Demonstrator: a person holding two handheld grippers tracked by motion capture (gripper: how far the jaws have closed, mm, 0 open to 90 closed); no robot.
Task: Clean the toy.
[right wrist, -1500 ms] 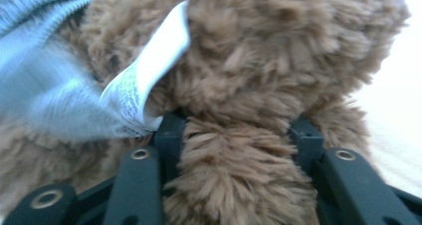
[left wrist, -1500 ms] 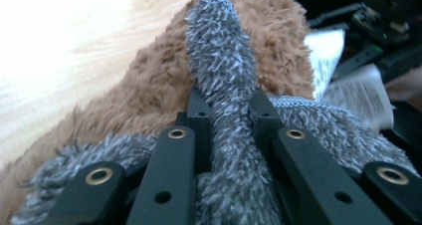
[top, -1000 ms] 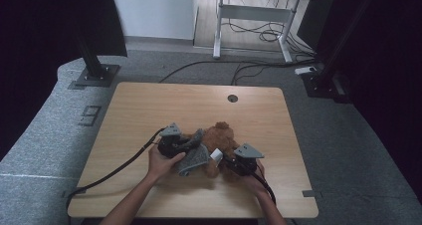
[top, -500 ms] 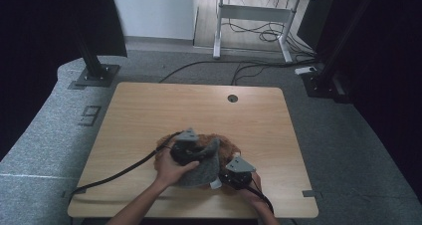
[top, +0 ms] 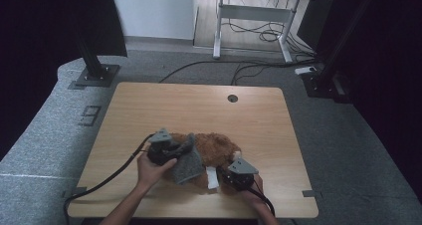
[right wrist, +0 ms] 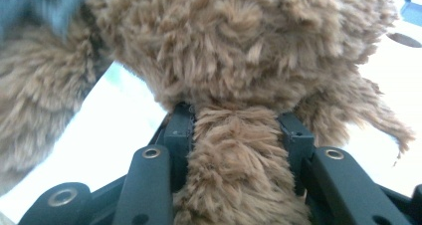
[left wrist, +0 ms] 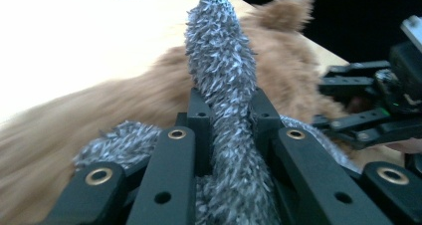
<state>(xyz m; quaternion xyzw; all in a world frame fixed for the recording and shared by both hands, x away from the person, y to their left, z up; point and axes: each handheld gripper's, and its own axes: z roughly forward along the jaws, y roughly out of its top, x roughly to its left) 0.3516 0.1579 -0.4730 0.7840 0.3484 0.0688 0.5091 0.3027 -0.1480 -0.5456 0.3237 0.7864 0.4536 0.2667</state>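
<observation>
both grips are made. left gripper (top: 166, 153) is clamped nearly shut on a narrow fold of the shaggy grey plush cloth (top: 186, 161); in the left gripper view the fold (left wrist: 226, 85) stands up between the jaws and runs toward the top of the frame. right gripper (top: 238, 174) is closed partway around a thick limb of the fluffy brown plush toy (top: 214, 148); in the right gripper view that limb (right wrist: 239, 160) fills the gap between the jaws, with the body bulging above. toy lies low and centre in the high view, on the near half of the pale wooden counter (top: 199, 105), between the two hands. the grey cloth is draped on its left part, apparently a garment or cover, cannot tell whether going on or off. judged state: mid-task, cloth only partly over the toy, seating or removal left. toy's long axis runs roughly left-right across the frame; head end not discernible. a white tag (top: 212, 177) shows at its lower edge.
</observation>
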